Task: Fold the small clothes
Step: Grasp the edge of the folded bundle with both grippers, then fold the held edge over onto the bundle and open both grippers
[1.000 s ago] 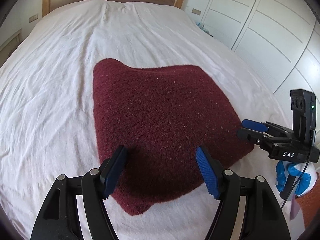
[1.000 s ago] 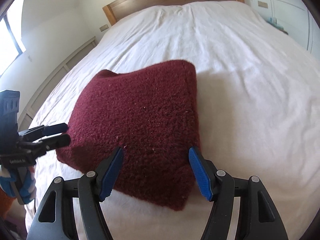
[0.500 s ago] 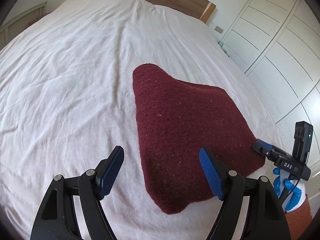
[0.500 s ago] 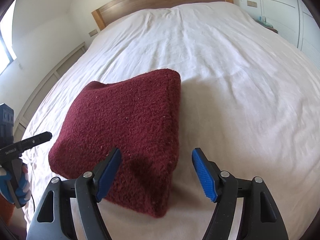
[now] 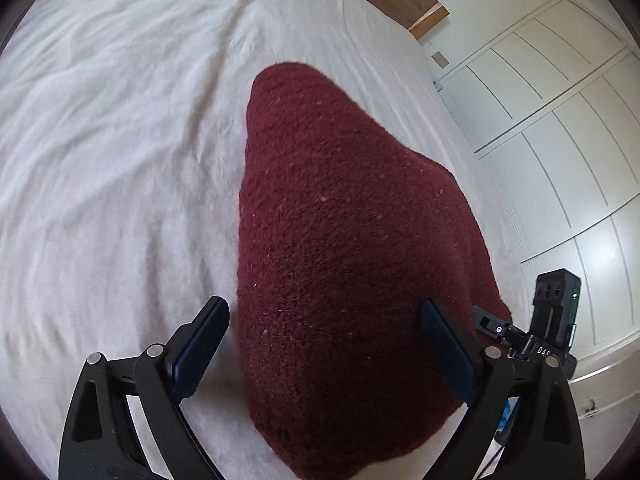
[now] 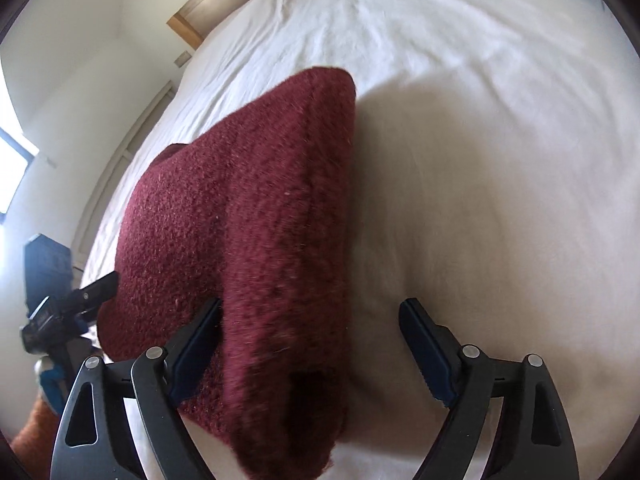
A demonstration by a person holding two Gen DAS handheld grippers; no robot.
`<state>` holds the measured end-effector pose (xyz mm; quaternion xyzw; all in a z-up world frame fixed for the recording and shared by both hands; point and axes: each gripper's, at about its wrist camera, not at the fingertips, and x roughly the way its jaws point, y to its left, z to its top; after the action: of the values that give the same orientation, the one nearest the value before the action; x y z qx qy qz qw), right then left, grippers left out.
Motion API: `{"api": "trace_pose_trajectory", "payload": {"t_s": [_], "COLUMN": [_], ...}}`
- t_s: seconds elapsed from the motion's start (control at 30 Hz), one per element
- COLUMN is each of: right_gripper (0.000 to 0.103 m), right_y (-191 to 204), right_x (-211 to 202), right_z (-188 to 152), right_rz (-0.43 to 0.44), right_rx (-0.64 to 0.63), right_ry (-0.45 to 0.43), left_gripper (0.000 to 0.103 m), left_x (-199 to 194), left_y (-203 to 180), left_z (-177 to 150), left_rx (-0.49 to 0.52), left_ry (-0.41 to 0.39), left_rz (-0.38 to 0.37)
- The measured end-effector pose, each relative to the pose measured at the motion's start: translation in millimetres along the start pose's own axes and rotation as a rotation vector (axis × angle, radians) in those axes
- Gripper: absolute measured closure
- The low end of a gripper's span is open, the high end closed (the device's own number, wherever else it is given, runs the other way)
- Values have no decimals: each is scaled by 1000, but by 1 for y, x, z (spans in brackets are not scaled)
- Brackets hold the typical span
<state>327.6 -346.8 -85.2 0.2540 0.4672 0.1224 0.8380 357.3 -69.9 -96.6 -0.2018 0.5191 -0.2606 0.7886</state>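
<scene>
Looking along the left gripper (image 5: 324,344), its jaws stand wide apart and hold nothing, straddling the near left edge of the dark red knitted garment (image 5: 344,240), which lies folded on the white bed sheet (image 5: 112,160). From the right wrist, the right gripper (image 6: 312,344) is equally spread and empty, bracketing the garment's thick right-hand fold. For a tidy next fold, each gripper should probably close on all layers at its corner, then lift evenly.
</scene>
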Motion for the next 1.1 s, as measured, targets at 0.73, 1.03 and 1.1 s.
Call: {"api": "trace_pose_trajectory", "payload": {"t_s": [0.73,1.03,1.1], "right_gripper": [60,64,64], "right_y": [-24,15,31], "right_x": [9,-17,-16], "right_z": [-8,-11,-10], "right_rz": [298,319,339], "right_rx": [142,91,79], "right_ry": [-9,-84,-98], "left_gripper": [51,56,56], "left_x": [-21,-79,-95], "left_y": [29,38,44], "left_z": [-2,16,19], "left_rx": [-118,-69,-62], "left_ry": [-1,-42,-61], "left_rz": [-246,-267,-261]}}
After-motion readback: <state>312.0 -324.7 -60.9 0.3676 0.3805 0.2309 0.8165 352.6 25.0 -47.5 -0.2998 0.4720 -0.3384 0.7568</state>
